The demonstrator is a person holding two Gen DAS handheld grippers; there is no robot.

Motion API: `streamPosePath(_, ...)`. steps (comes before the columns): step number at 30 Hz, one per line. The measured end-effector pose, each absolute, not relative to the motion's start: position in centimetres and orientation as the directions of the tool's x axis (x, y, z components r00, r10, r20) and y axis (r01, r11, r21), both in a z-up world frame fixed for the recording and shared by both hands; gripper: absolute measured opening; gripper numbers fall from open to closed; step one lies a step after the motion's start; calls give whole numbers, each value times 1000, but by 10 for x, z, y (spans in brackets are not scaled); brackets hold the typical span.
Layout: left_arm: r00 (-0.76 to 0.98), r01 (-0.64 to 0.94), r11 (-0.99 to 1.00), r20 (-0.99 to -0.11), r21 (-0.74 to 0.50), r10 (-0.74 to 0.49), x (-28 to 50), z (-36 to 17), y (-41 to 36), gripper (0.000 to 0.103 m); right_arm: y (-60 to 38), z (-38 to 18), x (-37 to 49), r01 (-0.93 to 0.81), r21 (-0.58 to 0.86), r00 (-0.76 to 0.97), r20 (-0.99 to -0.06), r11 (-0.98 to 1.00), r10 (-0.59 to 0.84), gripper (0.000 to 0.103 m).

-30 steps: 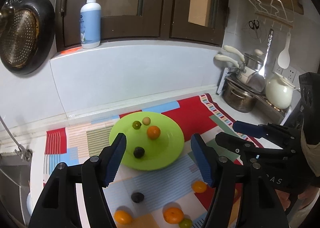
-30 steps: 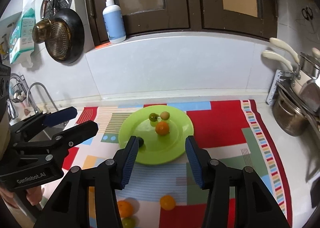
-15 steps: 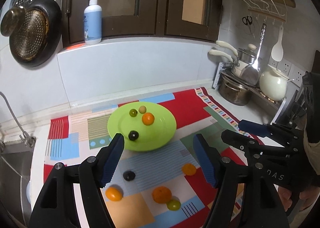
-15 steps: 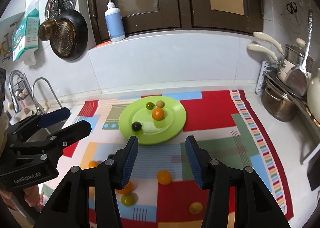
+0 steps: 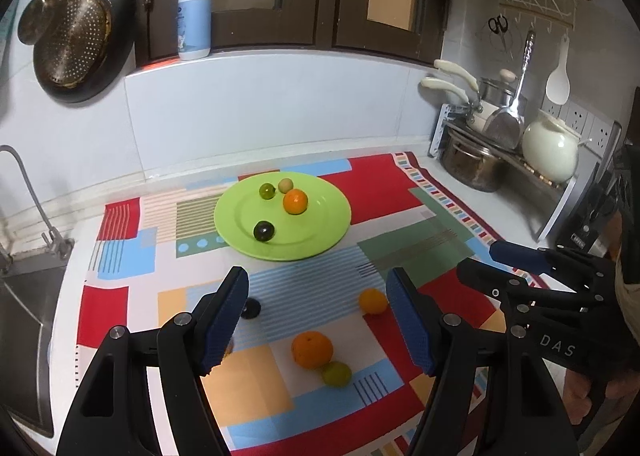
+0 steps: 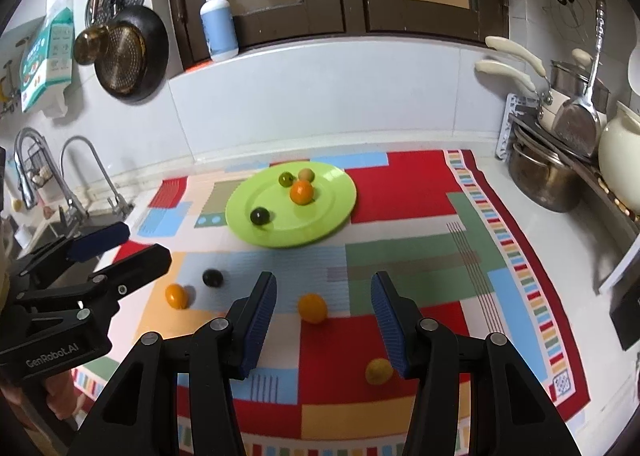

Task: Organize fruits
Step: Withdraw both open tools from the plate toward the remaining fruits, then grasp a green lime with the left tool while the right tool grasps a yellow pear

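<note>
Hovering over the patterned mat, both grippers empty; left gripper has its jaws parted wide with nothing between the pads, right gripper parted less wide, also gripping nothing; both tilted down toward the counter.

Green plate sits at the back middle of the mat; on it four fruits: orange fruit, small green fruit and small tan fruit clustered near the far rim, dark fruit apart from them toward the near-left rim.

Loose on the mat, nearer than the plate: large orange touching a green fruit at its near right; small orange fruit just left of the left gripper's right finger in the left wrist view; dark fruit on mat with an orange-yellow fruit just beside it at near left; yellow fruit partly behind the right gripper's right finger in the right wrist view.

Each gripper shows in the other's view, off to the side, held by a hand; sink and tap at the left of the mat, pots on a rack at the right.
</note>
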State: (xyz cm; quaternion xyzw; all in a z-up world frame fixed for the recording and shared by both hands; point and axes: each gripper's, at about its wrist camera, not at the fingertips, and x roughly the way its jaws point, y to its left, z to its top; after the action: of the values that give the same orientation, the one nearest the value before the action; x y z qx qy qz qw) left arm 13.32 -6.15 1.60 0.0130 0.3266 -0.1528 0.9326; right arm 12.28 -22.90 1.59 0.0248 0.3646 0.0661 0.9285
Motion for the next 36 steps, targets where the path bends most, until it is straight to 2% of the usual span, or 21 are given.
streamPosePath(9,727,251,963,-637,-100,-256,117,-11,-60,71,-236,-7,107,-76,84,714,-691,994,113,50)
streamPosePath(19,652,217,967,-717,-136,-247,114,-55,-65,71,-238,-35,99,-81,82,692,-712,993,115,50)
streamPosePath(36,599,206,972,-772,-109,-214,113,-99,-80,70,-251,-85,103,-60,111,615,-778,992,125,50)
